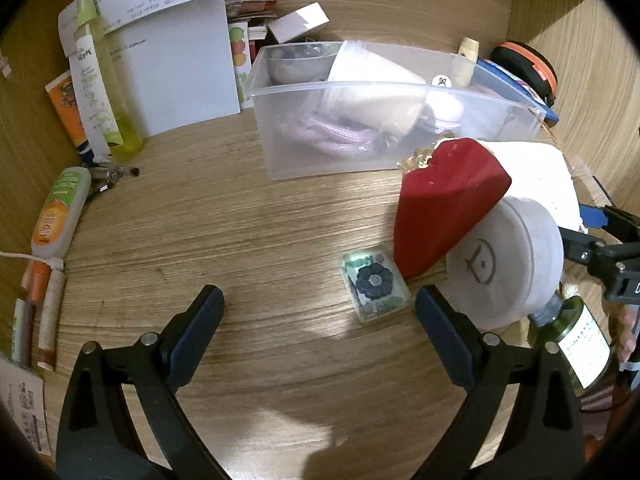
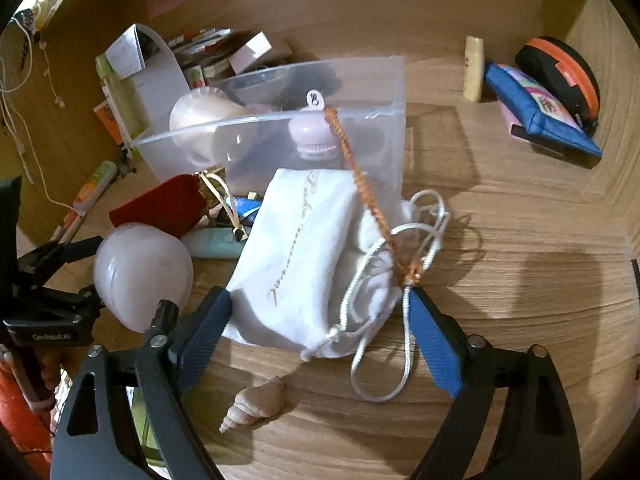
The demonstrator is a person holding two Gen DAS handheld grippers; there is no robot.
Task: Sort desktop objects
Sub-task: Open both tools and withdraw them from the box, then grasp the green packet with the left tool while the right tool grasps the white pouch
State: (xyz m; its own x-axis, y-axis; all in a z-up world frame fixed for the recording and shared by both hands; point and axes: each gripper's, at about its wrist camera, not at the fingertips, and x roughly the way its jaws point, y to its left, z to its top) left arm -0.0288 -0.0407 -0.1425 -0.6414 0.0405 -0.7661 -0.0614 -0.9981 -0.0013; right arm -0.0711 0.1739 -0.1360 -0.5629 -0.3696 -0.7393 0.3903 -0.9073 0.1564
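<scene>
A clear plastic bin (image 1: 360,92) (image 2: 384,80) holding several items stands at the back of the wooden desk. My left gripper (image 1: 320,304) is open and empty above bare desk. A small flower-patterned tile (image 1: 375,283) lies just inside its right finger. A red velvet pouch (image 1: 444,208) (image 2: 160,204) leans on a round white case (image 1: 508,264) (image 2: 142,272). My right gripper (image 2: 320,304) is open around the lower end of a white drawstring pouch (image 2: 304,248). An orange braided cord (image 2: 360,176) runs across the pouch to the right finger.
A seashell (image 2: 256,402) lies near the front edge. Tubes and sticks (image 1: 60,216), a spray bottle (image 1: 100,80) and papers (image 1: 176,64) fill the left side. A blue pouch (image 2: 540,112), an orange-rimmed case (image 2: 564,72) and a green bottle (image 1: 576,344) sit to the right.
</scene>
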